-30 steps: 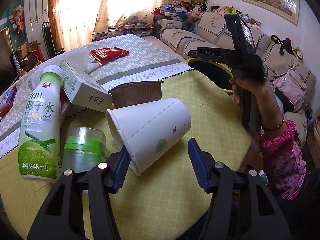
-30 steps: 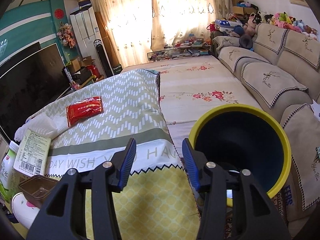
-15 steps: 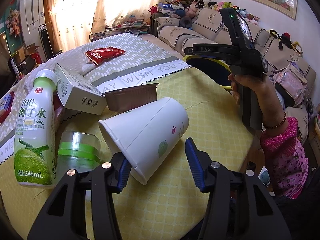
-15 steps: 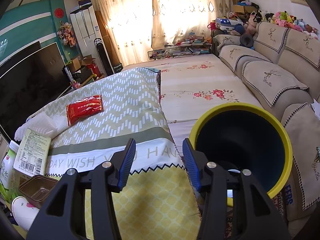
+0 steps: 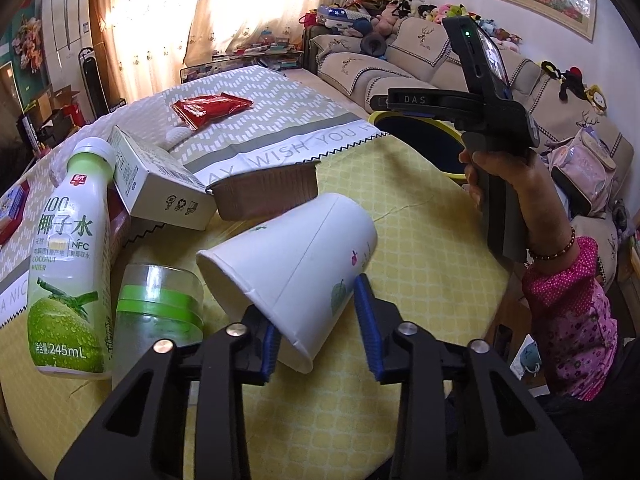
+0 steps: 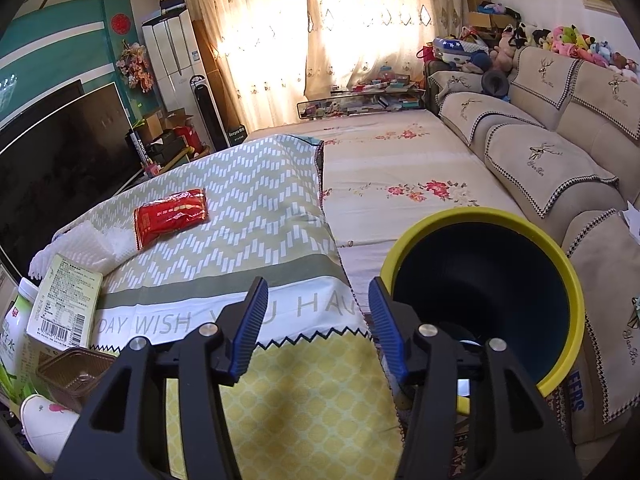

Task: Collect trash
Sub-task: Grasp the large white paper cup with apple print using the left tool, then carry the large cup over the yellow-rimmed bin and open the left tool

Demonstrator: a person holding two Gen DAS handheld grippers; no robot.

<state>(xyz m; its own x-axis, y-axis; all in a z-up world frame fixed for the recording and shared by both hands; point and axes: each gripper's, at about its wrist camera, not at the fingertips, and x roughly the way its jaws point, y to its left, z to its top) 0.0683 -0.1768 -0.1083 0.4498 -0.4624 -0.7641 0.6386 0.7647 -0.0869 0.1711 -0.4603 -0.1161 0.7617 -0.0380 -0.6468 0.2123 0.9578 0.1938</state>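
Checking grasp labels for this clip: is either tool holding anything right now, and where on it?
The left tool has just been closing on the white paper cup, which lies on its side, gripping across the wall near its base. The right tool is open with nothing in it.

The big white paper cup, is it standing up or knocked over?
Knocked over. The white paper cup lies on its side on the yellow tablecloth, with its closed bottom toward the camera.

Strong daylight is pouring through the sheer cream embroidered curtains (image 6: pixel 360 36), blowing them out to white glare and leaving the dark flat television screen (image 6: pixel 60 160) dim. Both fisheye views are bending straight lines and vignetting black at the corners, while the yellow patterned tablecloth (image 5: pixel 420 248) is staying sharp
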